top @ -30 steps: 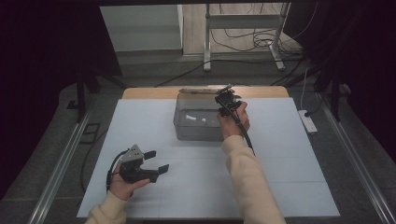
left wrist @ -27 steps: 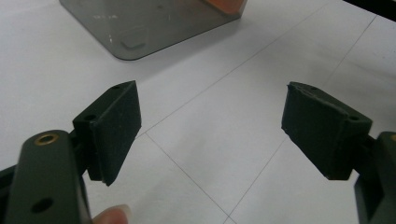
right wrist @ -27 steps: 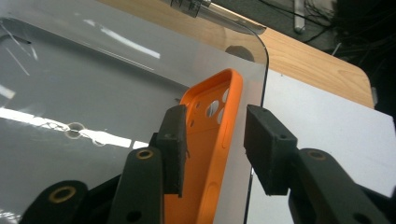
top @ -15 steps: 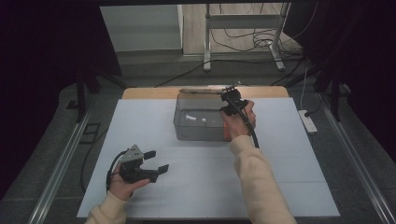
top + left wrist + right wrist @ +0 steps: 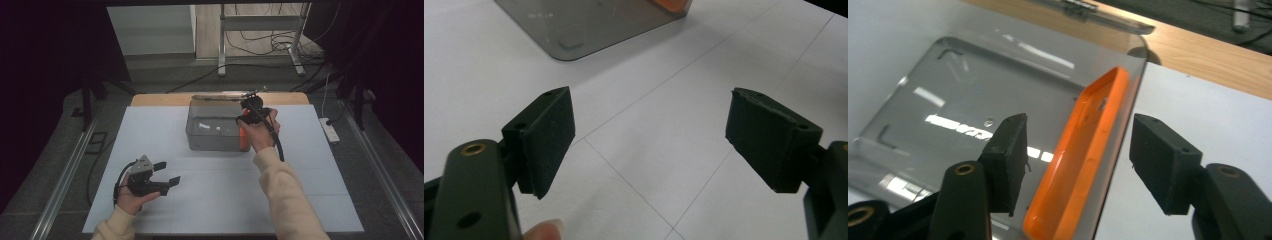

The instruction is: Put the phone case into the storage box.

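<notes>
Orange case (image 5: 1083, 155) standing on edge against the right inner wall of the clear bin (image 5: 212, 140), centre frame, long axis running away between the wide-open jaws of the right gripper (image 5: 1075, 162); left gripper (image 5: 651, 142) spread empty, lower left; white table (image 5: 210, 200); dark room.

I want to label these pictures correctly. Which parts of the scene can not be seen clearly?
- Orange case: its lower end is cut off by the bottom edge of the right gripper view; in the high view the hand covers most of it.
- Clear bin: the top edge of the left gripper view cuts it off.
- Small white things in the bin: too small to identify in the high view.
- Right gripper: whether it touches the case is unclear.
</notes>
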The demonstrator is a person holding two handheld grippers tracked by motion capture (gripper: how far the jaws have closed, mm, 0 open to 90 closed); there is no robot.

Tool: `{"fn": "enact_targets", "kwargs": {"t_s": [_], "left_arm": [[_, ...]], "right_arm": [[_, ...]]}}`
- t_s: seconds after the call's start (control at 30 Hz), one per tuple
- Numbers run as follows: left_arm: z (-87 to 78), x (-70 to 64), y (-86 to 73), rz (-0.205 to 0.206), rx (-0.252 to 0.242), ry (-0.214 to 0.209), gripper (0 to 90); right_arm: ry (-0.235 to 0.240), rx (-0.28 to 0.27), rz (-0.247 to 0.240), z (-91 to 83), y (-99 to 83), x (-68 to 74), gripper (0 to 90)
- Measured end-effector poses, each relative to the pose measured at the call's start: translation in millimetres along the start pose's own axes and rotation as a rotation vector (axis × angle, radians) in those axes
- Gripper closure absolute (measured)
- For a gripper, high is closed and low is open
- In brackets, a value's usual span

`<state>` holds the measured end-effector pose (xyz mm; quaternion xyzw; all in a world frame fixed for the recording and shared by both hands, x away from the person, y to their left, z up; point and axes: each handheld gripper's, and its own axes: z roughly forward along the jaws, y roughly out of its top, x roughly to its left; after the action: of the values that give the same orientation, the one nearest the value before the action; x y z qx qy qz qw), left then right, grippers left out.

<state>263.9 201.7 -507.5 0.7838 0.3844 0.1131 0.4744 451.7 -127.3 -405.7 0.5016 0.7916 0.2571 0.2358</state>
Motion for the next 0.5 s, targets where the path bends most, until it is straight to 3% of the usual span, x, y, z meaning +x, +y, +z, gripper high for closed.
{"fn": "enact_targets", "kwargs": {"t_s": [0.33,0.5], "left_arm": [[1.7,0.1,-1.0,0.008,0.013,0.006,19.5],[2.4,0.1,-1.5,0.005,0.016,0.009,19.5]], "right_arm": [[0.105,-0.039,-0.041,-13.7,-9.2,3.5,34.0],[0.156,-0.085,-0.068,-23.3,-15.5,2.7,31.5]]}}
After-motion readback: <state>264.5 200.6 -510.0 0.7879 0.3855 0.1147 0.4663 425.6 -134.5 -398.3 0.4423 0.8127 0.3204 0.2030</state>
